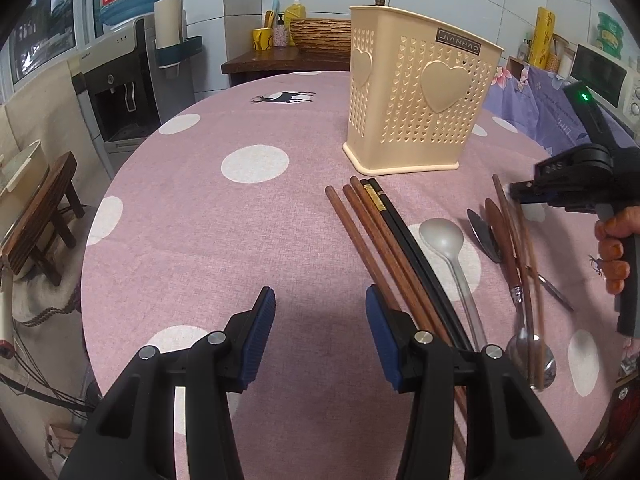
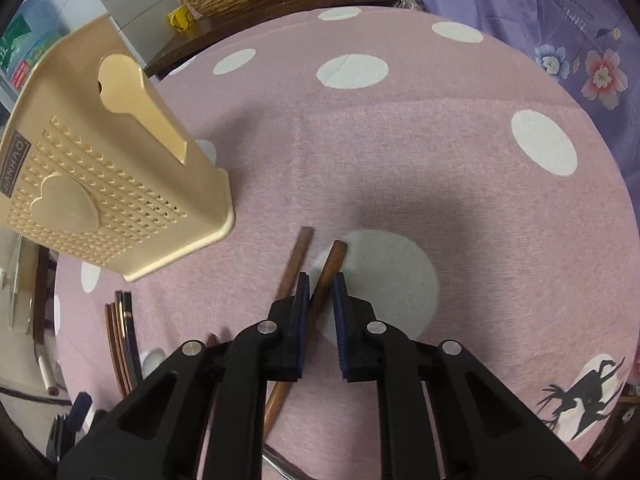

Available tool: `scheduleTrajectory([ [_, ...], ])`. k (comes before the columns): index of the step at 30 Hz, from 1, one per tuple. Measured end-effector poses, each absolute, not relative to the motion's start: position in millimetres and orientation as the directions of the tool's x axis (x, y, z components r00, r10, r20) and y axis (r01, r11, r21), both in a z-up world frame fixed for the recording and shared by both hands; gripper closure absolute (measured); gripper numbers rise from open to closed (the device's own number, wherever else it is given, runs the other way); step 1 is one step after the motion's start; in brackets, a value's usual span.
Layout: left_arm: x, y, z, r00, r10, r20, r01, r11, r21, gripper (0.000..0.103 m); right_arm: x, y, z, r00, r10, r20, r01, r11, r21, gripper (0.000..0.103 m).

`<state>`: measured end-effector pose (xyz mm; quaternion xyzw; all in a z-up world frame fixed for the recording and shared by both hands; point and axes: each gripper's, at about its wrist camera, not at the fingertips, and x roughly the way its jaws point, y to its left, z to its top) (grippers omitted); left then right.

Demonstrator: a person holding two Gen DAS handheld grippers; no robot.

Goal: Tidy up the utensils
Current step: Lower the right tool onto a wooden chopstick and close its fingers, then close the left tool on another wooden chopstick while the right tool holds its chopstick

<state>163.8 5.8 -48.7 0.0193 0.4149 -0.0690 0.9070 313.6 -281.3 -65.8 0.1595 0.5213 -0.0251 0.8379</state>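
Right wrist view: a pair of brown chopsticks (image 2: 320, 280) lies on the table (image 2: 460, 168), and one stick runs up between the pads of my right hand-held gripper (image 2: 321, 286). The pads stand close on either side of it with a narrow gap, so I cannot tell whether they pinch it. The other stick of the pair passes just left of the left pad. The cream utensil holder (image 2: 108, 184) stands to the left, near the stick tips but apart from them.

In the left wrist view, my left hand-held gripper (image 1: 320, 308) hangs wide open over the pink dotted cloth with nothing between its pads. Just to its right lie more chopsticks (image 1: 384, 236), brown and black, side by side, their far ends close to the base of the holder (image 1: 416, 88). Right of them rest a pale spoon (image 1: 448, 244), a wooden-handled spoon (image 1: 516, 292) and other cutlery. The right hand-held gripper (image 1: 516, 192) shows at the right edge, its tip over the thin brown sticks there.
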Motion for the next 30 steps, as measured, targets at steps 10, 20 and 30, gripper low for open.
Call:
scheduleTrajectory([
  [10, 188, -7, -53, 0.602, -0.114, -0.79, 0.147, 0.989, -0.031, 0.055, 316, -276, -67, 0.471, 0.103, -0.876, 0.209, 0.952, 0.225, 0.092],
  [20, 223, -26, -57, 0.541, -0.079, -0.837, 0.147, 0.989, 0.002, 0.07, 311, -273, -67, 0.494, 0.093, -0.865, 0.184, 0.961, 0.209, 0.091],
  [30, 251, -35, -60, 0.499, -0.022, -0.866, 0.138, 0.989, 0.054, 0.072, 311, -265, -67, 0.487, 0.069, -0.871, 0.176, 0.969, 0.175, 0.091],
])
